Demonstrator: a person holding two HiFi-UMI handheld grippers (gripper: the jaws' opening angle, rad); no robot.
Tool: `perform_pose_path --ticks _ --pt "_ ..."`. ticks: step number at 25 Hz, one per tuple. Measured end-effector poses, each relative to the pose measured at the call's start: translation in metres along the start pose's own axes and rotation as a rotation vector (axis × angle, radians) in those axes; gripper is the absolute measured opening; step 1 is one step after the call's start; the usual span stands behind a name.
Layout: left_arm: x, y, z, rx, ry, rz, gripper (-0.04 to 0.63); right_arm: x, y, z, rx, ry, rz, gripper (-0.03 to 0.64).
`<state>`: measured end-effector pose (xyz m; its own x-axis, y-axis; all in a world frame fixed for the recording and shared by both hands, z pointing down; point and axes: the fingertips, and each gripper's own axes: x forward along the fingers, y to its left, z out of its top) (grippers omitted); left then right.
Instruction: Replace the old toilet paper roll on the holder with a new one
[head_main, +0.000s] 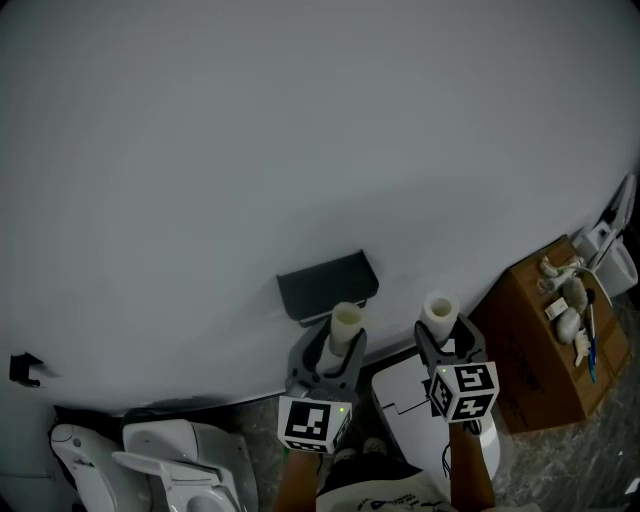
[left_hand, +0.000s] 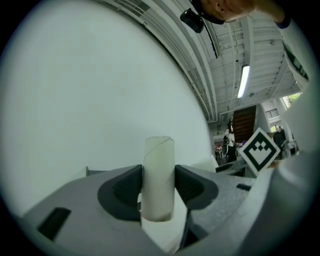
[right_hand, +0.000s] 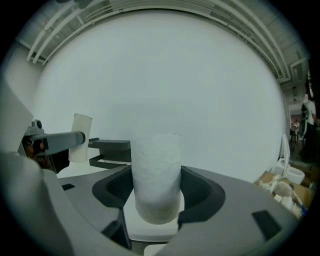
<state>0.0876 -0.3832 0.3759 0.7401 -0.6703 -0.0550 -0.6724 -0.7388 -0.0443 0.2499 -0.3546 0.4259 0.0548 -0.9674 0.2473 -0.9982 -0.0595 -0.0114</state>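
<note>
The old roll (left_hand: 159, 180), only a bare cardboard core, stands upright between the jaws of the left tool (head_main: 340, 345), and both pads press on its sides, so this tool is closed on it. The core is just under the dark holder (head_main: 328, 285) on the wall (head_main: 300, 130) and very near to it; if they touch, I cannot tell. The new roll (right_hand: 155, 175), white and thicker, is gripped in the same way by the right tool (head_main: 441, 335), whose jaws are closed on its two sides. It is to the right of the holder and a little lower, apart from it. Further right of the holder and lower stands a brown cardboard box (head_main: 535, 345) with small white things on top. Down to the left of the holder is a white toilet (head_main: 170, 455).
</note>
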Motion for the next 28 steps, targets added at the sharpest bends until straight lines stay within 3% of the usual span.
perform_pose_path --ticks 5,14,19,23,28 --pt "-0.014 0.014 0.003 -0.010 -0.004 0.027 0.202 0.027 0.009 -0.009 -0.255 0.060 -0.014 0.291" --pt "-0.026 0.025 0.009 -0.018 -0.021 0.061 0.202 0.073 0.014 -0.027 -0.948 0.121 -0.070 0.291" --pt "-0.030 0.029 0.010 -0.022 -0.020 0.057 0.202 0.089 0.027 -0.032 -1.279 0.124 -0.107 0.291" --pt "-0.038 0.038 0.010 -0.014 -0.022 0.066 0.202 0.097 0.048 -0.036 -1.425 0.127 -0.106 0.291" --pt "-0.039 0.040 0.011 -0.010 -0.017 0.085 0.202 0.102 0.059 -0.034 -1.487 0.104 -0.096 0.291"
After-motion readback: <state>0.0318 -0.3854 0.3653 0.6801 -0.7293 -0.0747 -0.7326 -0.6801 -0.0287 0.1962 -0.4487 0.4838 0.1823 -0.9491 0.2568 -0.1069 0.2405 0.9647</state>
